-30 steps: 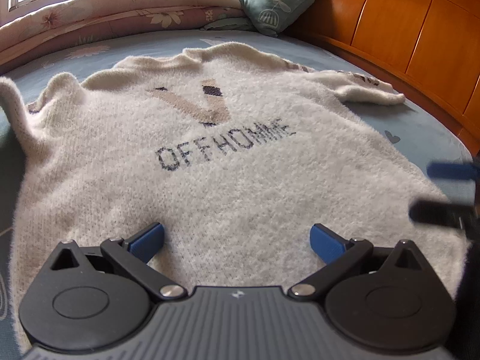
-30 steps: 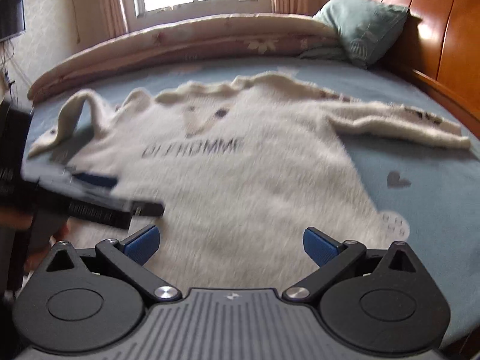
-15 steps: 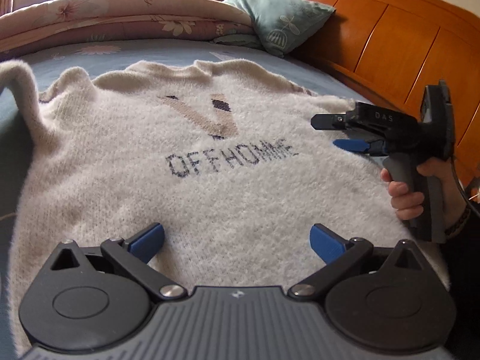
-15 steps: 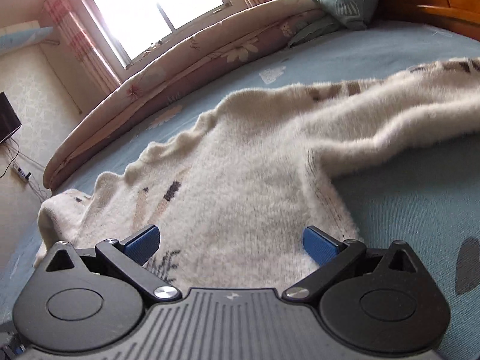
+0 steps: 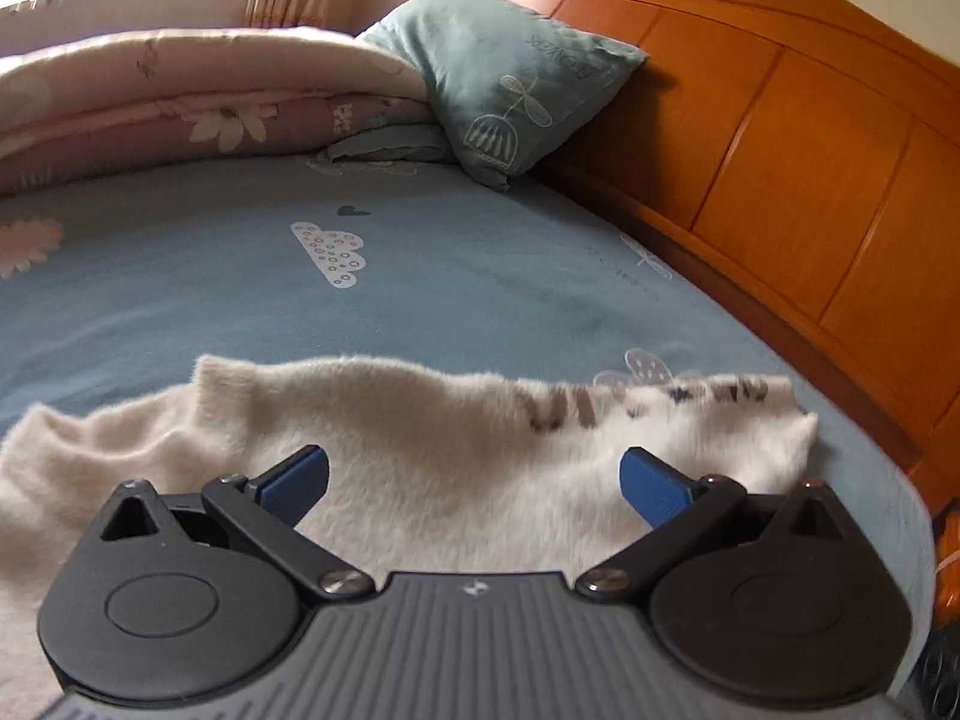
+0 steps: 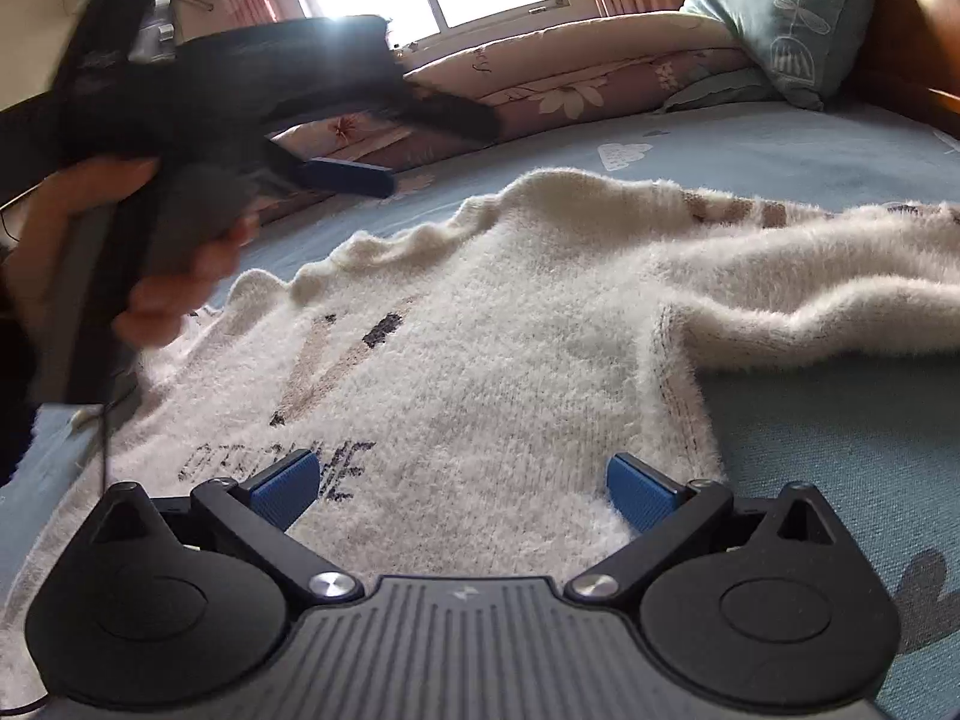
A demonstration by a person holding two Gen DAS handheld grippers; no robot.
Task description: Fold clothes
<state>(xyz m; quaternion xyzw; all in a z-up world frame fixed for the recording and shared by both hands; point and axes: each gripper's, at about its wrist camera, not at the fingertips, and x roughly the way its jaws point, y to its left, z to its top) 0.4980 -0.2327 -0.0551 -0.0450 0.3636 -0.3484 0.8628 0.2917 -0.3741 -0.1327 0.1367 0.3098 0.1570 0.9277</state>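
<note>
Both grippers (image 5: 474, 483) (image 6: 462, 489) spread, over sweater (image 6: 480, 360) edge

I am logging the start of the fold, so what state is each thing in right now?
Sweater: spread flat, front up, unfolded.
Sleeve: stretched out sideways on the bed sheet.
Left gripper: open, holding nothing, over the sweater.
Right gripper: open, holding nothing, over the sweater's side edge.
Quilt: folded at the bed's far side.

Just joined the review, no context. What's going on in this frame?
A person holds a gripper in each hand over a fuzzy white sweater spread flat on a blue bedsheet. The left gripper and right gripper are both open, neither gripping fabric. No fold is made yet.
</note>
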